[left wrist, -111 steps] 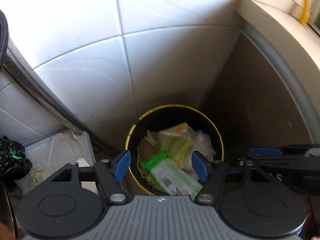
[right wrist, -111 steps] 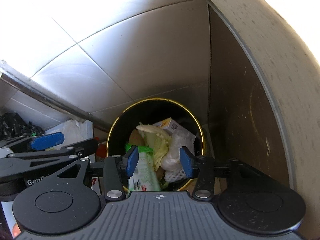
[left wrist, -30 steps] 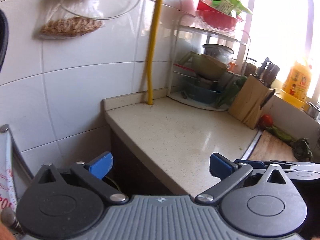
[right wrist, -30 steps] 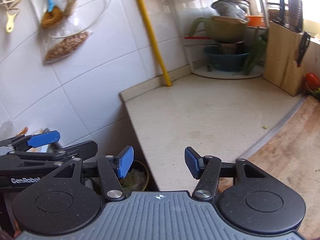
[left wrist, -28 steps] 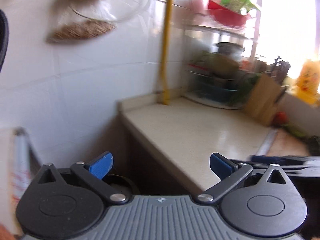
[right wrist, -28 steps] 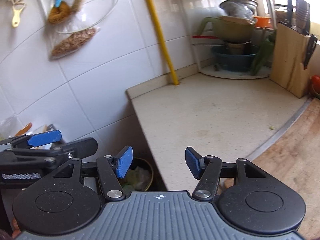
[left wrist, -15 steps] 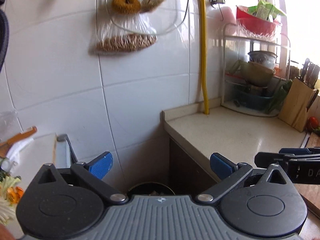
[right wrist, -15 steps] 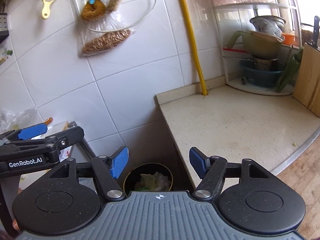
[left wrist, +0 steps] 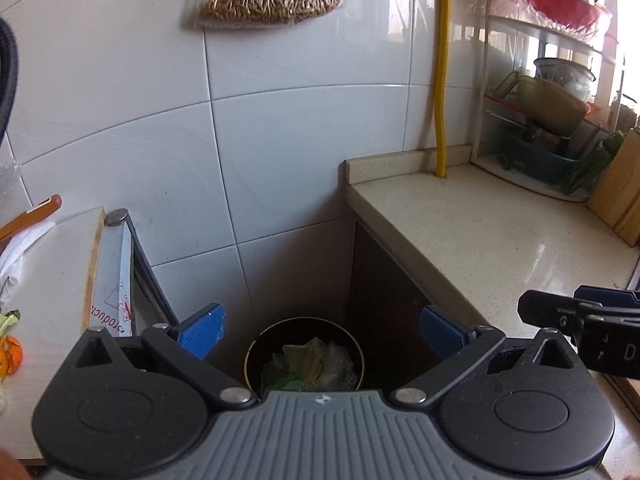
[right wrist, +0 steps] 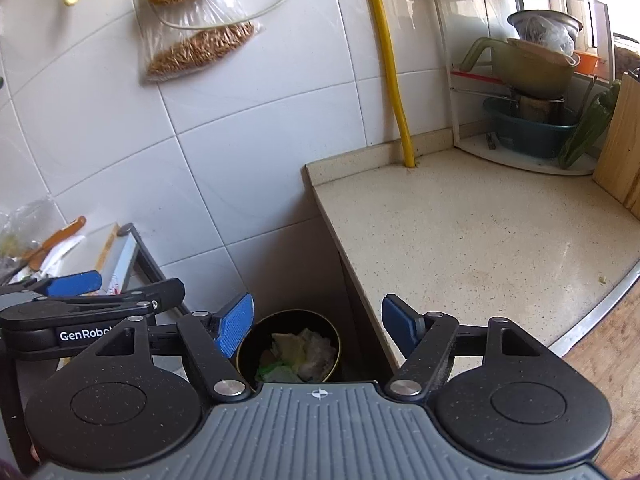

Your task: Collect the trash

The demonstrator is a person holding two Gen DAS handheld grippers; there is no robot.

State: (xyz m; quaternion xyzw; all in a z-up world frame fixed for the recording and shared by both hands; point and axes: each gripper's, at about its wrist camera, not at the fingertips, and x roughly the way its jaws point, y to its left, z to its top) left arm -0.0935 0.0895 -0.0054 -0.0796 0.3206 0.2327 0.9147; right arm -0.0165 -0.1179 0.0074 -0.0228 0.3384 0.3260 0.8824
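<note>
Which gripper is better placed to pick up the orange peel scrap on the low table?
Left, probably. The peel lies just off the left gripper, whose jaws are open and empty. The right gripper, still opening and also empty, sits nearer the counter, beyond the bin.

White tiled wall (left wrist: 280,152); beige stone counter (right wrist: 460,232). Corner rack (right wrist: 520,80) by a bright window. Yellow pipe (left wrist: 441,80) runs down to the counter.

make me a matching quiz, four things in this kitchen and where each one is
Things:
1. trash bin
2. yellow pipe
3. bag of grain
4. green pot

Places:
A. hanging on the tiled wall
B. on the white corner rack
C. on the floor beside the counter
D. running down the wall to the counter's back edge

Pairs: 1-C, 2-D, 3-A, 4-B
</note>
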